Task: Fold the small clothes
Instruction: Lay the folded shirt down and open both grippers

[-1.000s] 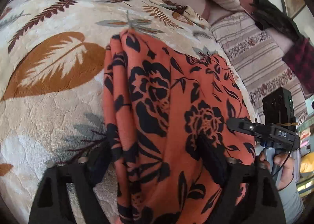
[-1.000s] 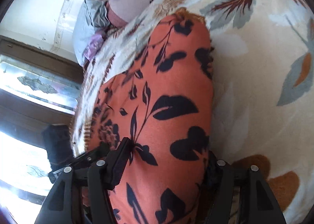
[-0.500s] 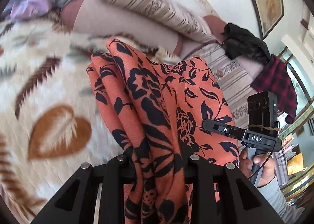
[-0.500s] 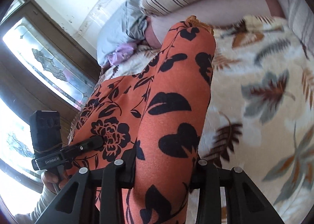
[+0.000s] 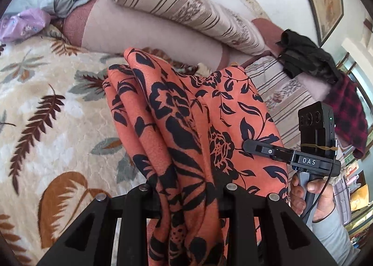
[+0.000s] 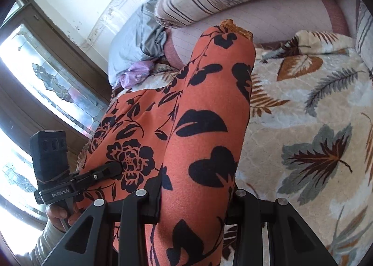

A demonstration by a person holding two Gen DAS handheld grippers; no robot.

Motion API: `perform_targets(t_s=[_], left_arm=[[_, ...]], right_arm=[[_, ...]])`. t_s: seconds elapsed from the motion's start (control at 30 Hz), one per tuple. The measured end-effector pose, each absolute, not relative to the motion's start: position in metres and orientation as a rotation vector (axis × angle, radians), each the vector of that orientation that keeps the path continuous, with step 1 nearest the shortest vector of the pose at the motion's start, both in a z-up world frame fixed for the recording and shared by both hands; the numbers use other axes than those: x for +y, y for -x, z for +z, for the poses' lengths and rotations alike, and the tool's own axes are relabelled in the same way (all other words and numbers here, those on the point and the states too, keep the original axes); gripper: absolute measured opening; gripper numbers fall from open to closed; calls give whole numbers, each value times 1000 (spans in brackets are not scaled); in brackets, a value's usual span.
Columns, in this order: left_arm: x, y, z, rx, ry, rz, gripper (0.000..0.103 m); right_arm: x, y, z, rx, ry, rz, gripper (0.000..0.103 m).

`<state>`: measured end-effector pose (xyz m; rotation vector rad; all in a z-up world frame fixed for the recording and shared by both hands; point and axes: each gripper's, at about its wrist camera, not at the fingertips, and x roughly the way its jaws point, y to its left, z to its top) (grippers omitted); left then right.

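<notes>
Lifted off the leaf-print blanket (image 5: pixel 46 126) since a second ago, the orange floral garment (image 5: pixel 186 126) is bunched between both tools. It is clamped by the left gripper (image 5: pixel 186 192), with folds draped ahead. It is likewise pinched by the right gripper (image 6: pixel 195 192), beyond whose fingers it rises.

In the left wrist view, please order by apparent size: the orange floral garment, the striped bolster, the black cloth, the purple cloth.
1. orange floral garment, though nearness to the camera enlarges it
2. striped bolster
3. black cloth
4. purple cloth, partly cut off at the edge
</notes>
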<state>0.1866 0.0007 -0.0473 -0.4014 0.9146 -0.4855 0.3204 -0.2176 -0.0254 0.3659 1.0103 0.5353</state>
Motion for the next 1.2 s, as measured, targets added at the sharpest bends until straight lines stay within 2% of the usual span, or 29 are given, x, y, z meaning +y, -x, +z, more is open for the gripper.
perform_targets(t_s=[0.13, 0.2, 0.27, 0.3, 0.33, 0.5, 0.6, 0.63, 0.7, 0.77, 0.9, 0.97, 1.03, 1.1, 1.2], left_arm=[[-7, -208, -78, 940, 410, -476, 33], [-5, -220, -110, 1055, 426, -431, 47], [7, -223, -143, 1179, 394, -301, 51], [19, -217, -148, 1162, 428, -304, 69], [28, -210, -147, 1133, 451, -301, 70], [44, -168, -111, 990, 360, -310, 66], [32, -157, -102, 948, 324, -369, 66], [24, -160, -106, 968, 270, -356, 66], [16, -170, -128, 1056, 161, -249, 58], [25, -171, -135, 1075, 231, -241, 58], [30, -160, -109, 989, 206, -261, 58], [32, -160, -106, 977, 260, -312, 58], [27, -165, -118, 1016, 211, -277, 58], [24, -168, -135, 1095, 193, -209, 59], [29, -156, -120, 1032, 221, -175, 59]], right_arm=[[-231, -336, -60, 1040, -411, 513, 38], [-242, -344, -90, 1104, -472, 475, 49], [-252, -342, -118, 1160, -457, 379, 52], [-258, -338, -129, 1185, -424, 322, 53], [-264, -331, -132, 1167, -442, 320, 57], [-267, -295, -85, 980, -417, 326, 58], [-244, -282, -62, 921, -447, 457, 64], [-235, -279, -63, 928, -458, 499, 69], [-217, -283, -78, 1001, -432, 543, 70], [-213, -288, -101, 1102, -409, 471, 70], [-219, -268, -83, 1026, -427, 487, 70], [-226, -261, -77, 988, -477, 493, 74], [-229, -258, -89, 1014, -553, 537, 79], [-234, -257, -115, 1093, -587, 500, 78], [-242, -249, -106, 1043, -665, 512, 79]])
